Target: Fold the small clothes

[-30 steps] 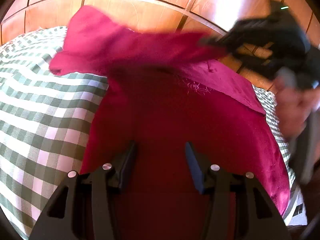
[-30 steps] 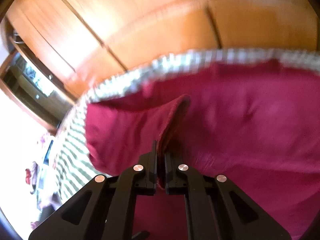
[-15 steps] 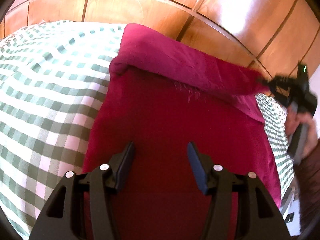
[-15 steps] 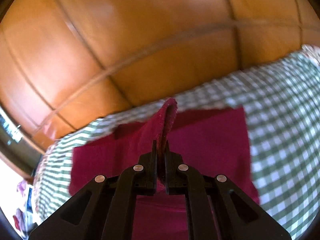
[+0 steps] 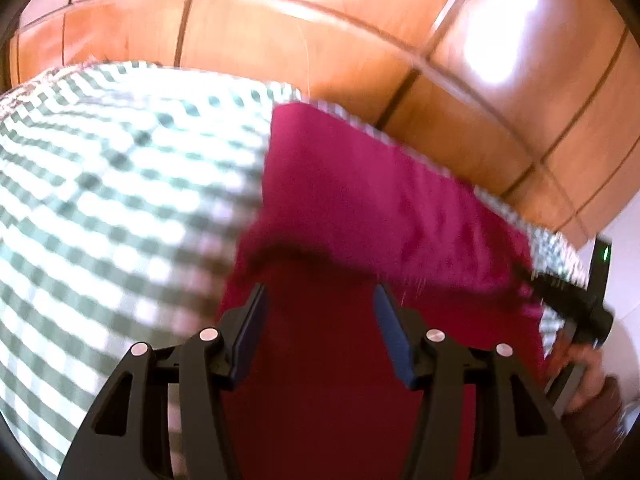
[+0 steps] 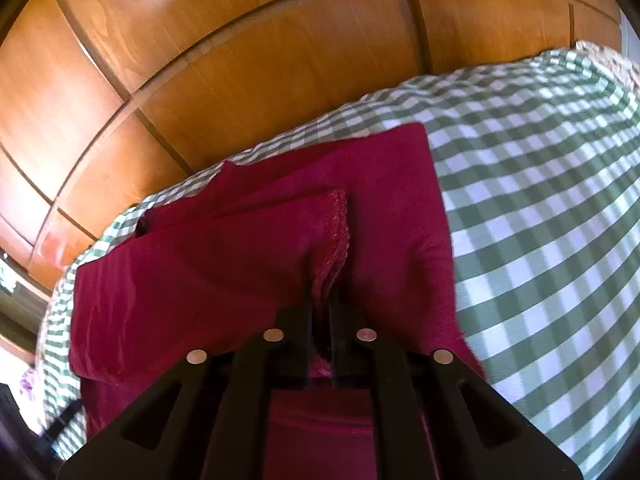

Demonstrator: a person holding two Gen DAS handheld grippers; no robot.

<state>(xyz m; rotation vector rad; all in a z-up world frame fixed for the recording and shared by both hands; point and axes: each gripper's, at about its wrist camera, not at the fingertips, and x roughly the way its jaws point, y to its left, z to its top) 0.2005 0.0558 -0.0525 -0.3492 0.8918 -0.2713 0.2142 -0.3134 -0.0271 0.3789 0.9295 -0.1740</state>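
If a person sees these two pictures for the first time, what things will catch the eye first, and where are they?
First comes the magenta garment, spread over the green-and-white checked cloth, with glossy wooden panels behind. The right gripper is shut on a scalloped edge of the garment, a fold rising from its fingers. The left gripper hangs open above the near part of the garment, gripping nothing.

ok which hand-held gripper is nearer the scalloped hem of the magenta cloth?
Right. The right hand-held gripper is shut on the magenta cloth just below its scalloped hem. The left hand-held gripper is open, hovering over the cloth's middle, gripping nothing.
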